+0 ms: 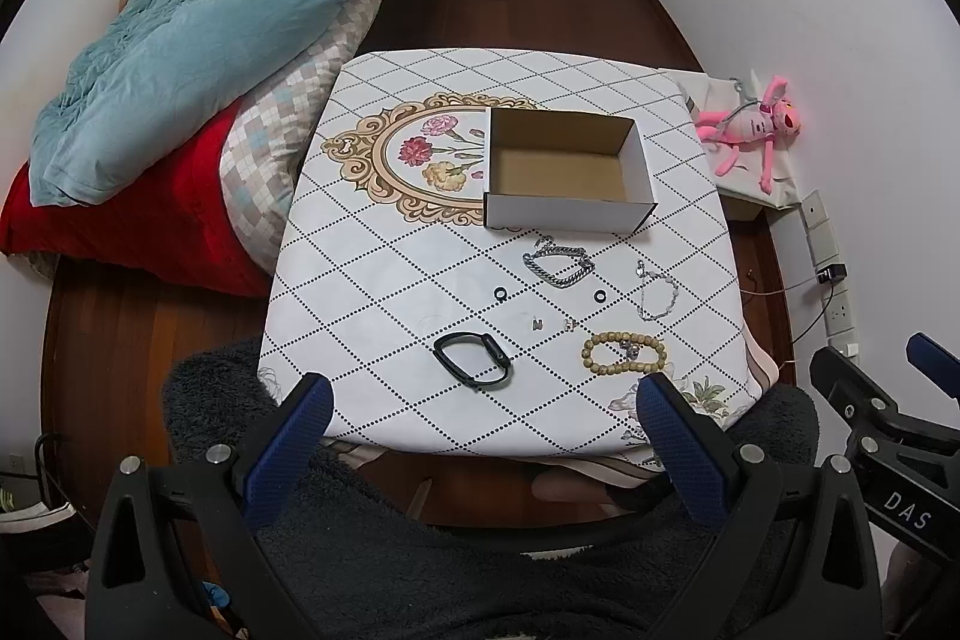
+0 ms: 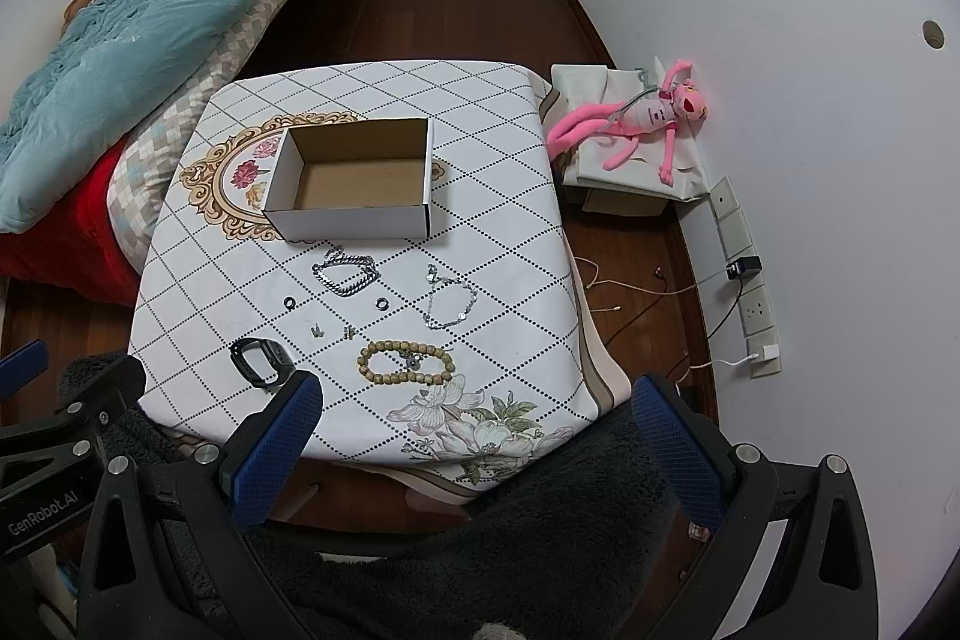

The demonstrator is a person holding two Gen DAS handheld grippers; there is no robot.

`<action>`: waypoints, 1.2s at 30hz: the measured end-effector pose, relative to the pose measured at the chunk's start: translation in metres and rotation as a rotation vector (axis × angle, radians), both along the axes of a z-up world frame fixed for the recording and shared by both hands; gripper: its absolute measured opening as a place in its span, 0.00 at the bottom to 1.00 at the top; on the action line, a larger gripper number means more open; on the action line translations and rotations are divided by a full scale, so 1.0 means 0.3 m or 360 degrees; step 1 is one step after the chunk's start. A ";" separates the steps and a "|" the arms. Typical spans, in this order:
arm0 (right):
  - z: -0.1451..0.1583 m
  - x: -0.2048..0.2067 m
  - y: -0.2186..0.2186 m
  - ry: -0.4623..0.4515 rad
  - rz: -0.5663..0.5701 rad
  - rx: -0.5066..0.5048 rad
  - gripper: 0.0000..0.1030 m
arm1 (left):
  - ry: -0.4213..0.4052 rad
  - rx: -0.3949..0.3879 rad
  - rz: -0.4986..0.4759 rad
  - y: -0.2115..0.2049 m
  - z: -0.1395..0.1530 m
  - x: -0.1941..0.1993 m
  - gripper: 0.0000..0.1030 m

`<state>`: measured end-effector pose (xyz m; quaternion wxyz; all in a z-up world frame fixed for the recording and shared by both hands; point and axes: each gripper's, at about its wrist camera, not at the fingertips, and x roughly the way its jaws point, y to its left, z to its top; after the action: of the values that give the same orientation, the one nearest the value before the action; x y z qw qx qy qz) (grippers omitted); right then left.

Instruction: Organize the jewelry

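Note:
An open, empty cardboard box (image 1: 567, 172) (image 2: 354, 181) stands mid-table. In front of it lie a thick silver chain bracelet (image 1: 559, 263) (image 2: 346, 272), a thin silver bracelet (image 1: 657, 293) (image 2: 450, 299), two small black rings (image 1: 500, 293) (image 1: 599, 295), small earrings (image 1: 538, 323), a wooden bead bracelet (image 1: 624, 352) (image 2: 405, 363) and a black smartwatch (image 1: 474, 360) (image 2: 262, 354). My left gripper (image 1: 483, 394) is open and empty, above the table's near edge. My right gripper (image 2: 474, 394) is open and empty, near the front right corner.
The table (image 1: 372, 280) has a white diamond-pattern cloth. A bed with a blue quilt (image 1: 198, 16) stands at the left. A pink plush toy (image 2: 645, 118) lies on a low box at the right, by wall sockets and cables. My lap in dark fleece is below.

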<state>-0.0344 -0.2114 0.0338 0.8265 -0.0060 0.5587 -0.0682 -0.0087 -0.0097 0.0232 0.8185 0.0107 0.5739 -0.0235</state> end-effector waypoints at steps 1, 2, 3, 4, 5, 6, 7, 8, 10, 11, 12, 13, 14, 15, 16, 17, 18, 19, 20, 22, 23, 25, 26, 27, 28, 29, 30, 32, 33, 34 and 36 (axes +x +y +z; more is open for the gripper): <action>-0.001 0.000 0.000 0.0000 0.0001 0.0001 1.00 | 0.0000 -0.0001 -0.0001 -0.001 0.000 0.000 1.00; -0.001 -0.001 0.000 0.0000 0.0001 0.0002 1.00 | 0.0000 -0.0002 -0.0001 0.001 -0.001 0.000 1.00; -0.006 -0.003 0.001 0.0000 -0.0001 0.0002 1.00 | -0.0001 -0.0002 0.0001 0.005 -0.003 0.000 1.00; -0.001 -0.002 -0.001 -0.0001 -0.0001 0.0007 1.00 | -0.0002 -0.0003 -0.0001 0.000 0.000 0.000 1.00; -0.002 -0.002 -0.001 -0.0003 -0.0005 0.0010 1.00 | -0.0002 -0.0003 -0.0001 0.000 -0.001 -0.002 1.00; 0.003 0.000 -0.002 -0.0006 -0.0008 0.0016 1.00 | -0.0005 -0.0004 -0.0002 -0.005 0.000 -0.001 1.00; 0.006 0.003 -0.004 -0.0010 -0.0015 0.0024 1.00 | -0.0007 -0.0002 -0.0002 -0.008 -0.001 0.001 1.00; 0.011 0.000 -0.002 -0.0018 -0.0020 0.0030 1.00 | -0.0012 0.0004 0.0002 -0.012 -0.004 0.006 1.00; 0.009 0.021 -0.016 -0.0047 -0.0049 0.0044 1.00 | -0.0034 0.0012 0.0009 -0.012 -0.016 0.020 1.00; -0.002 0.032 -0.025 -0.0053 -0.0065 0.0037 1.00 | -0.0049 0.0029 0.0015 -0.012 -0.027 0.035 1.00; -0.021 0.049 -0.036 -0.0051 -0.0081 0.0028 1.00 | -0.0070 0.0051 0.0021 -0.011 -0.042 0.051 1.00; -0.046 0.066 -0.047 -0.0040 -0.0097 0.0023 1.00 | -0.0088 0.0082 0.0029 -0.007 -0.060 0.068 1.00; -0.079 0.083 -0.057 -0.0027 -0.0113 0.0023 1.00 | -0.0093 0.0102 0.0034 0.003 -0.081 0.080 1.00; -0.116 0.103 -0.069 -0.0007 -0.0131 0.0023 1.00 | -0.0100 0.0119 0.0040 0.004 -0.109 0.104 1.00; -0.157 0.122 -0.080 0.0021 -0.0149 0.0027 1.00 | -0.0100 0.0137 0.0046 0.010 -0.134 0.118 1.00; -0.198 0.135 -0.089 0.0045 -0.0157 0.0034 1.00 | -0.0079 0.0158 0.0052 0.014 -0.172 0.141 1.00; -0.254 0.159 -0.099 0.0092 -0.0167 0.0042 1.00 | -0.0056 0.0157 0.0045 0.022 -0.209 0.161 1.00; -0.310 0.177 -0.109 0.0140 -0.0175 0.0048 0.99 | -0.0038 0.0161 0.0043 0.028 -0.240 0.174 1.00; -0.367 0.193 -0.115 0.0189 -0.0179 0.0053 0.98 | 0.0000 0.0173 0.0043 0.031 -0.287 0.194 1.00; -0.474 0.213 -0.124 0.0287 -0.0183 0.0084 0.87 | 0.0068 0.0155 0.0037 0.045 -0.362 0.217 0.95; -0.531 0.221 -0.129 0.0333 -0.0192 0.0098 0.86 | 0.0098 0.0155 0.0038 0.051 -0.394 0.225 0.91; -0.630 0.227 -0.129 0.0410 -0.0195 0.0131 0.78 | 0.0164 0.0149 0.0031 0.065 -0.470 0.235 0.84; -0.676 0.227 -0.127 0.0442 -0.0204 0.0138 0.76 | 0.0201 0.0151 0.0036 0.072 -0.504 0.236 0.80; -0.714 0.224 -0.125 0.0468 -0.0209 0.0154 0.73 | 0.0236 0.0144 0.0039 0.080 -0.535 0.236 0.78; -0.747 0.222 -0.124 0.0488 -0.0211 0.0170 0.70 | 0.0277 0.0128 0.0049 0.093 -0.573 0.234 0.74; -0.776 0.220 -0.123 0.0506 -0.0216 0.0170 0.69 | 0.0304 0.0111 0.0055 0.101 -0.597 0.230 0.72; -0.795 0.218 -0.122 0.0515 -0.0219 0.0173 0.65 | 0.0328 0.0097 0.0061 0.108 -0.617 0.229 0.71; -0.831 0.210 -0.114 0.0536 -0.0219 0.0194 0.61 | 0.0370 0.0068 0.0071 0.124 -0.659 0.219 0.68; -0.839 0.206 -0.111 0.0531 -0.0219 0.0210 0.57 | 0.0383 0.0068 0.0075 0.129 -0.674 0.215 0.66; -0.846 0.203 -0.111 0.0524 -0.0215 0.0217 0.53 | 0.0412 0.0063 0.0078 0.135 -0.693 0.210 0.63; -0.857 0.202 -0.103 0.0522 -0.0204 0.0228 0.47 | 0.0466 0.0030 0.0100 0.148 -0.728 0.202 0.54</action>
<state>0.0263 -0.2424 -0.2233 0.7166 0.0773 0.6887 -0.0789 0.0518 0.0348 -0.1952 0.7261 -0.0032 0.6875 0.0064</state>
